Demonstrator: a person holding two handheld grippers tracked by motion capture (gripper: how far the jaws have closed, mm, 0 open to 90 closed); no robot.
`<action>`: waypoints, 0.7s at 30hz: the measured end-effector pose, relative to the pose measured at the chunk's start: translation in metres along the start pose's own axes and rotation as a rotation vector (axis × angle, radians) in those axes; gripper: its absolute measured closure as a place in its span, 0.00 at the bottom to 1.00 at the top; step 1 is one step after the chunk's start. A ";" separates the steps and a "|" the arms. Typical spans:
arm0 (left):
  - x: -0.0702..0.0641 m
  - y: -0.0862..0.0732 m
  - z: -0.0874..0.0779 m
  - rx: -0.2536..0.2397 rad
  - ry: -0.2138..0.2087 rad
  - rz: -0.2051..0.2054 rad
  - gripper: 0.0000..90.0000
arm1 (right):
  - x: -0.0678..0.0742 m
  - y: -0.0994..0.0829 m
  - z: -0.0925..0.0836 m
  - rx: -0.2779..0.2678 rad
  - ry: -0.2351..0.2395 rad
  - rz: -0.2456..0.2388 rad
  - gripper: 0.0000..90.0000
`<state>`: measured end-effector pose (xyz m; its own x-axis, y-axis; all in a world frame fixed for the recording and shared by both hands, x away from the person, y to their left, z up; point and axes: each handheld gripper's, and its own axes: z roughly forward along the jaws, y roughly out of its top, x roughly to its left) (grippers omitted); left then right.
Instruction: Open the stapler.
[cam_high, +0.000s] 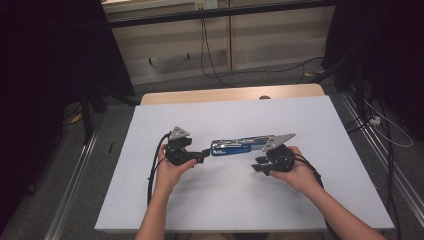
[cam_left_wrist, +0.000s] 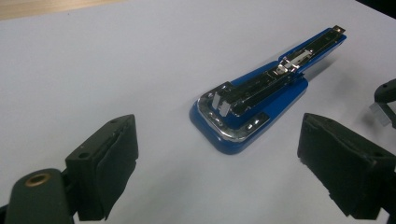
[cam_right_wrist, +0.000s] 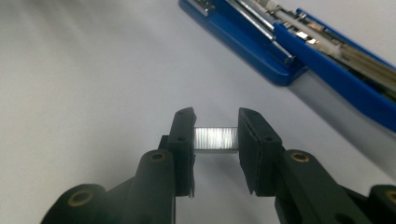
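Observation:
A blue stapler (cam_high: 239, 145) lies opened out flat on the white table, its metal staple channel facing up. In the left gripper view the stapler (cam_left_wrist: 261, 95) sits just ahead of my left gripper (cam_left_wrist: 219, 163), whose jaws stand wide open and hold nothing. In the high view my left gripper (cam_high: 202, 155) rests by the stapler's left end. My right gripper (cam_right_wrist: 216, 135) is shut on a silver strip of staples (cam_right_wrist: 215, 138), held between its pads just above the table. The stapler (cam_right_wrist: 289, 46) lies beyond it at the upper right. In the high view my right gripper (cam_high: 259, 165) hovers below the stapler's right half.
The white tabletop (cam_high: 320, 165) has its front edge close to the person's forearms. A wooden strip (cam_high: 230, 94) runs along the far edge. Cables (cam_high: 210, 60) trail on the floor behind, and metal rails (cam_high: 75, 175) flank the table.

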<state>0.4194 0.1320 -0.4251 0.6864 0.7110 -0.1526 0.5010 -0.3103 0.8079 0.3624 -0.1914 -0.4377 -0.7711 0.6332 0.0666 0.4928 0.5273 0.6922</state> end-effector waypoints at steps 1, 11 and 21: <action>0.001 -0.001 0.000 0.006 0.003 0.000 0.14 | 0.001 -0.001 0.001 0.003 0.004 0.000 0.76; 0.002 -0.002 -0.002 -0.008 0.009 -0.008 0.14 | 0.007 -0.006 0.007 0.043 -0.003 -0.036 0.75; 0.003 -0.003 -0.003 -0.007 0.006 -0.008 0.14 | 0.006 -0.010 0.005 0.048 -0.032 -0.049 0.68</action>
<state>0.4185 0.1365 -0.4265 0.6793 0.7171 -0.1559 0.5030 -0.3003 0.8105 0.3550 -0.1904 -0.4475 -0.7818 0.6234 0.0097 0.4741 0.5843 0.6587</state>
